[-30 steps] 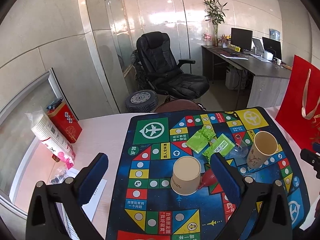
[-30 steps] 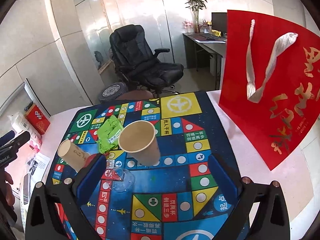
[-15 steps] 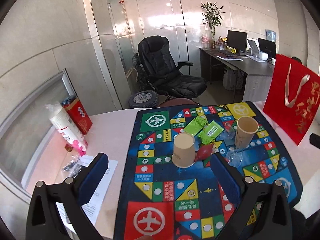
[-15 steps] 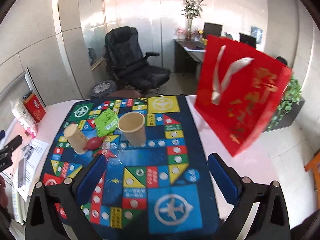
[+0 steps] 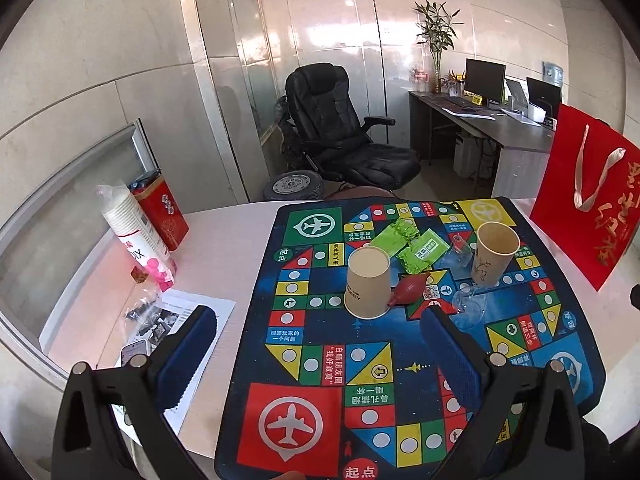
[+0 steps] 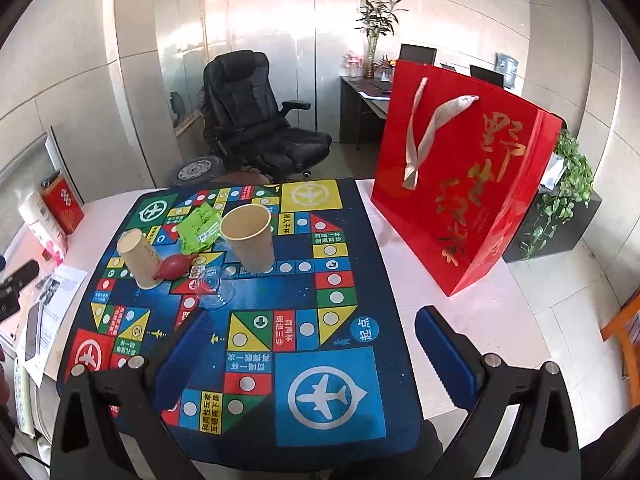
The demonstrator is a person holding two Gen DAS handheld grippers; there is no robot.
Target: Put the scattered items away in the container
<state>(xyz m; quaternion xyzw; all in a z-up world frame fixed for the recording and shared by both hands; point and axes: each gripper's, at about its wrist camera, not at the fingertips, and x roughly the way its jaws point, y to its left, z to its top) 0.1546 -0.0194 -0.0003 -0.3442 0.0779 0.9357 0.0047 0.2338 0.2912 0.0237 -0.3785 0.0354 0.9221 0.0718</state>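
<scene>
The red gift bag [image 6: 460, 184] is standing upright on the pale table [image 6: 460, 312], just off the right edge of the game mat [image 6: 320, 320], its ribbon handle hanging down its face. The scattered items are lying grouped on the mat's far half: an upright paper cup [image 6: 250, 238], an inverted paper cup [image 5: 368, 284] with a small red bulb [image 5: 410, 289] touching its base, two green packets [image 5: 412, 245] lying side by side between the cups, and a clear plastic cup [image 6: 216, 288] lying on its side just in front of the upright cup. The left gripper [image 5: 320, 354] is hovering above the mat's near edge, fingers spread wide and gripping nothing. The right gripper [image 6: 316, 350] is likewise hanging wide and empty over the mat's near right corner. Left of the mat, a sleeve of stacked cups [image 5: 134, 236] and a red carton [image 5: 162, 216] are standing beside printed papers [image 5: 176, 328].
</scene>
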